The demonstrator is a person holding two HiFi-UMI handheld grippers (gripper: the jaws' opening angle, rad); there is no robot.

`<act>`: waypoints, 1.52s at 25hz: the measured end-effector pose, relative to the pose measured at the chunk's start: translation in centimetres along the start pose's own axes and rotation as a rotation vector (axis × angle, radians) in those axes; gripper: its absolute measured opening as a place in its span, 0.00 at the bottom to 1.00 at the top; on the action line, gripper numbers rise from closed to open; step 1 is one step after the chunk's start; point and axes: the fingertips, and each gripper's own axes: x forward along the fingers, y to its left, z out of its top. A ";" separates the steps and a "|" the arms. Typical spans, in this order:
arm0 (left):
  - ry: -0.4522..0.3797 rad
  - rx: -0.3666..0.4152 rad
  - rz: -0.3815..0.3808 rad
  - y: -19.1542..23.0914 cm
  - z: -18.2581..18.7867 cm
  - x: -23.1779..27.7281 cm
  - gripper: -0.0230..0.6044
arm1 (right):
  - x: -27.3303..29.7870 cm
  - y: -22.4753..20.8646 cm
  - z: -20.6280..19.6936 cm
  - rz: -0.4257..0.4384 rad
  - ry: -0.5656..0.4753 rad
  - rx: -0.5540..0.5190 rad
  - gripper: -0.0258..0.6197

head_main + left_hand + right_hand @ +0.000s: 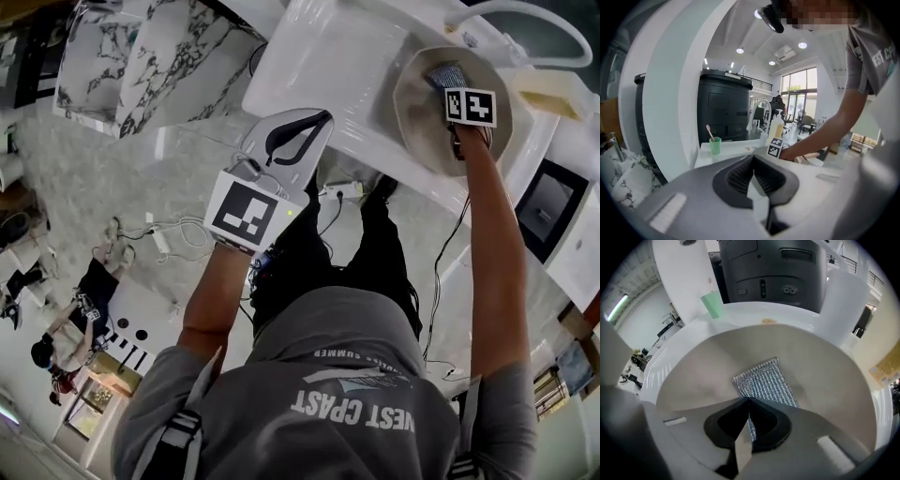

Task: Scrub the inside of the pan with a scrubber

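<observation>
A beige pan [417, 103] rests in the white sink, and its pale inside [825, 366] fills the right gripper view. A silvery mesh scrubber [764, 383] lies flat on the pan's bottom, and it shows in the head view as the scrubber [447, 73] too. My right gripper [748, 400] is shut on the scrubber's near edge and reaches into the pan [452, 86]. My left gripper [314, 122] hangs in the air left of the sink, away from the pan. Its jaws [753, 157] meet with nothing between them.
A green cup [715, 145] with a toothbrush stands on the white counter [736, 149] before a black appliance [724, 105]. A curved faucet [757, 112] and a soap bottle [776, 126] stand by the sink. Marble slabs [141, 56] lie at the head view's upper left.
</observation>
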 end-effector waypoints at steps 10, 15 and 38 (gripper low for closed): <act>-0.065 0.041 0.045 2.6 2.0 -2.8 0.04 | -1.2 8.0 -3.7 0.129 0.080 -0.081 0.06; -0.071 0.051 0.067 4.2 2.7 -4.7 0.04 | -5.0 7.5 -2.8 0.102 0.013 -0.062 0.06; -0.098 0.026 0.207 10.9 4.2 -13.3 0.04 | -14.6 26.3 7.6 0.250 -0.239 -0.297 0.06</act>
